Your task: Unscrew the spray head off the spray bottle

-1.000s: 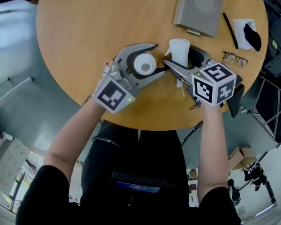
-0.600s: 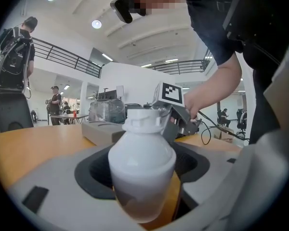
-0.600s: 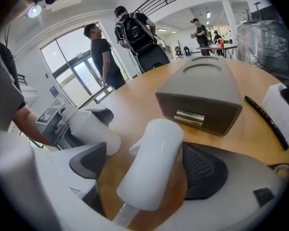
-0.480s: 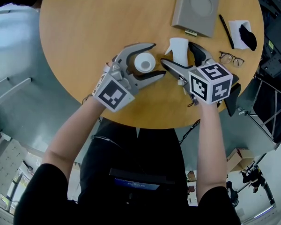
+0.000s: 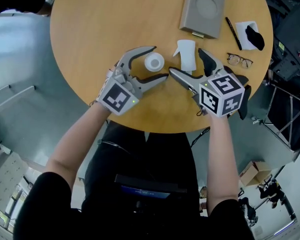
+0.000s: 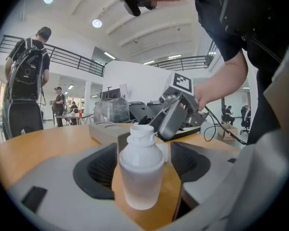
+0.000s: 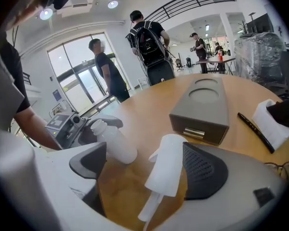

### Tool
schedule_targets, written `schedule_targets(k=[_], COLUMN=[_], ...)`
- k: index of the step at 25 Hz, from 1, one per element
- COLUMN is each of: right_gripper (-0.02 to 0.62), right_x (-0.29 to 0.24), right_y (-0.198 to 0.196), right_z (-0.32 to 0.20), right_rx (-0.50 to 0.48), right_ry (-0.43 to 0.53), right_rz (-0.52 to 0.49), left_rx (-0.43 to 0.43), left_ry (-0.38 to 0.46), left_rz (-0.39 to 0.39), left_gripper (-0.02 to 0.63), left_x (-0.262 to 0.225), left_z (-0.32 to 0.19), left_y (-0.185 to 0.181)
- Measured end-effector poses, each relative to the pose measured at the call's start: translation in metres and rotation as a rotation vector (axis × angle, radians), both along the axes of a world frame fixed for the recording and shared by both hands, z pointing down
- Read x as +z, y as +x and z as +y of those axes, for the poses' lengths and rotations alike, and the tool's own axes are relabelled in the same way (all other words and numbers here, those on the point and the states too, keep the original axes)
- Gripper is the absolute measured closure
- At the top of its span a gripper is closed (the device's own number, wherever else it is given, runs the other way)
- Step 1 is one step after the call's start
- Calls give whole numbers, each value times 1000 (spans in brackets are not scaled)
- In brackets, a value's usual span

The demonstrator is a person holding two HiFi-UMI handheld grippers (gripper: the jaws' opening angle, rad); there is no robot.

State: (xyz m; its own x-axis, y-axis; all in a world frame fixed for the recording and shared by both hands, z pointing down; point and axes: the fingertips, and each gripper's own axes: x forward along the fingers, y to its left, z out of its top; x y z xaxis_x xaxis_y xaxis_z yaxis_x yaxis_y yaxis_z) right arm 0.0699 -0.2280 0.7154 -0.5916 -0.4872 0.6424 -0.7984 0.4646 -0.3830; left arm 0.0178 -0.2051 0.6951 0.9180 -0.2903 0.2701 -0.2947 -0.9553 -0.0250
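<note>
My left gripper [image 5: 160, 62] is opening its jaws, and the bottle [image 6: 141, 172] is standing upright between them with its neck bare. In the left gripper view it is filling the middle of the frame, with a gap showing on each side between it and the dark pads, so nothing is pressing on it.

My right gripper [image 5: 185, 62] is holding its jaws spread wide. The spray head [image 7: 167, 170] is lying on the table between them, off the bottle, with its thin tube pointing toward the lower edge of the right gripper view. It is sitting closer to the pad at the right of that frame than to the other.

In the head view the two grippers are facing each other just below the center, with the bottle left of the spray head.

The round wooden table [image 5: 100, 24] is carrying a grey box [image 5: 202, 6] at the top, and a black pen [image 5: 232, 33] and a pair of glasses [image 5: 239, 60] at the upper right. A grey floor [image 5: 20, 109] is showing at the left. In the left gripper view a person with a backpack [image 6: 25, 81] is standing at the far left under a railed balcony.
</note>
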Motion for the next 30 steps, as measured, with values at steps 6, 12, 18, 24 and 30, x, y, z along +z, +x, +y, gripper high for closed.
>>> schedule_targets(k=[6, 12, 18, 24, 30], right_gripper=[89, 89, 91, 204, 359], right_x=[-29, -75, -142, -226, -327], right_y=[-18, -38, -56, -60, -61], right_z=[26, 46, 62, 78, 97], right_rx=[-47, -90, -105, -131, -132], right_ry=[35, 105, 212, 366, 512], right_rz=[-18, -53, -138, -238, -364], left_rx=[-9, -56, -90, -121, -49], left_ry=[21, 14, 22, -71, -144], left_rz=[-19, -4, -16, 86, 207], left_gripper=[235, 235, 237, 280, 416], left_x=[-26, -71, -129, -204, -285], left_z=[10, 20, 35, 52, 75], left_y=[-15, -38, -57, -62, -59])
